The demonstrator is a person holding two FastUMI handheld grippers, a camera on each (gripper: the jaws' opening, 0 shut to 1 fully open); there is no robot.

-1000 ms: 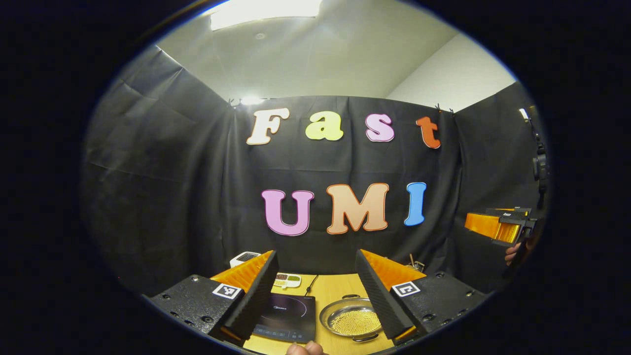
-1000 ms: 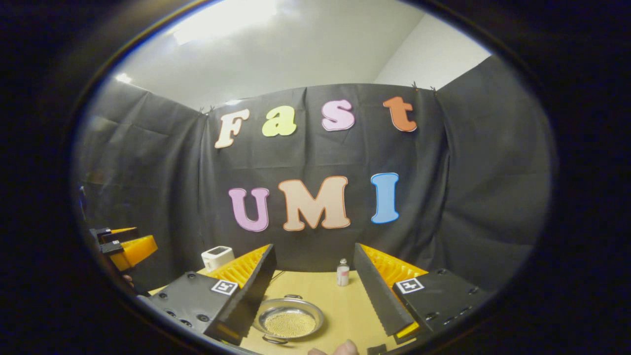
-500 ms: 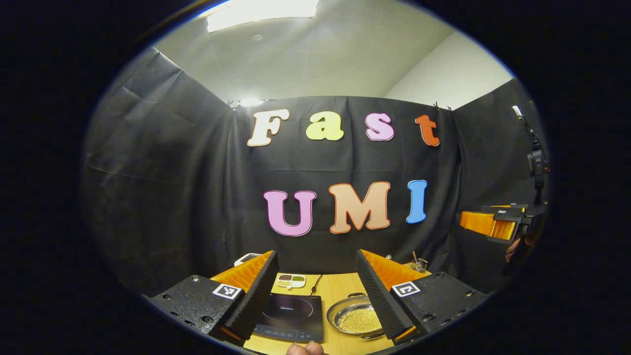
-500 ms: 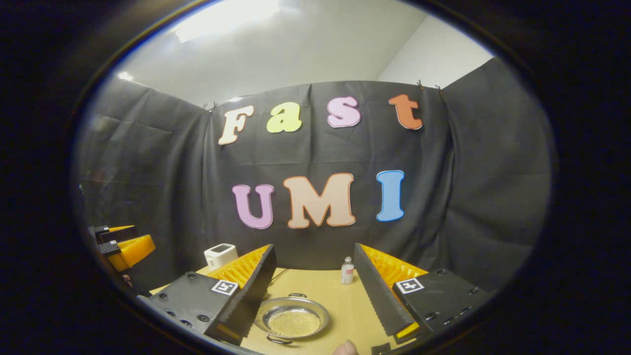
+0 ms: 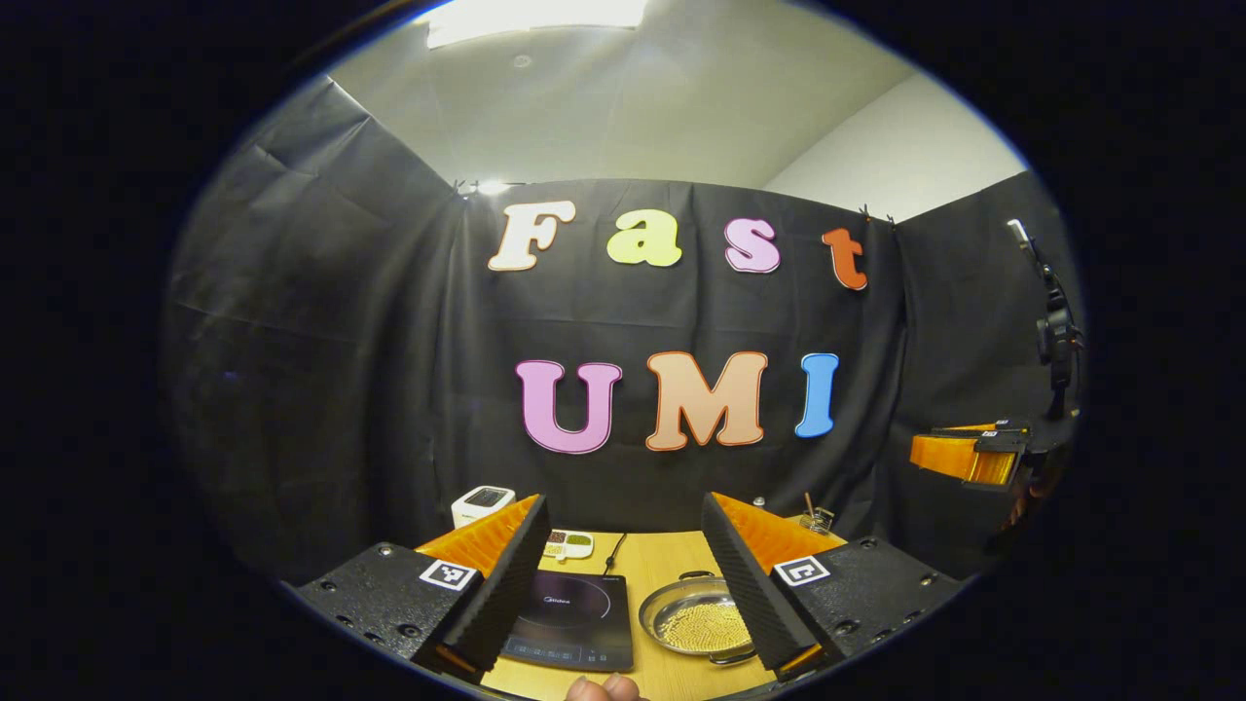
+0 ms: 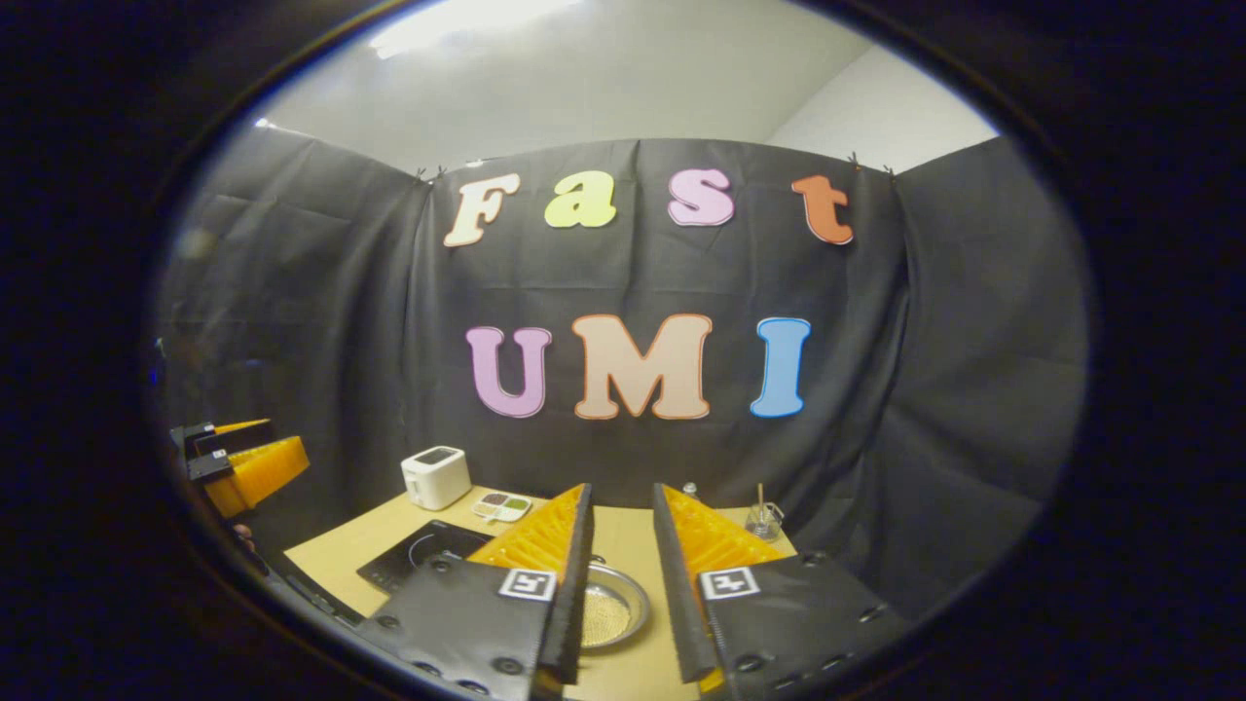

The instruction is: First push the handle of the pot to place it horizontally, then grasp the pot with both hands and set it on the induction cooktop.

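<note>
Pot [image 5: 703, 623] on table [image 5: 657, 570], just right of cooktop [image 5: 572, 615], holding small yellow beads (handles at its near and far rim). Left gripper [image 5: 623, 584]: fingers wide apart, above both, gripping nothing. Right gripper [image 6: 616, 574]: fingers narrowly apart, above pot [image 6: 608, 613], nothing between. Toaster [image 6: 434, 476] behind cooktop [image 6: 421, 552].

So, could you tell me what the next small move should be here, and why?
Probably lower the right gripper toward the pot to push a handle. Its fingers stand narrowly apart with the pot beyond them, both grippers hang above the table, and the pot sits beside the induction cooktop, handles pointing near and far.
</note>
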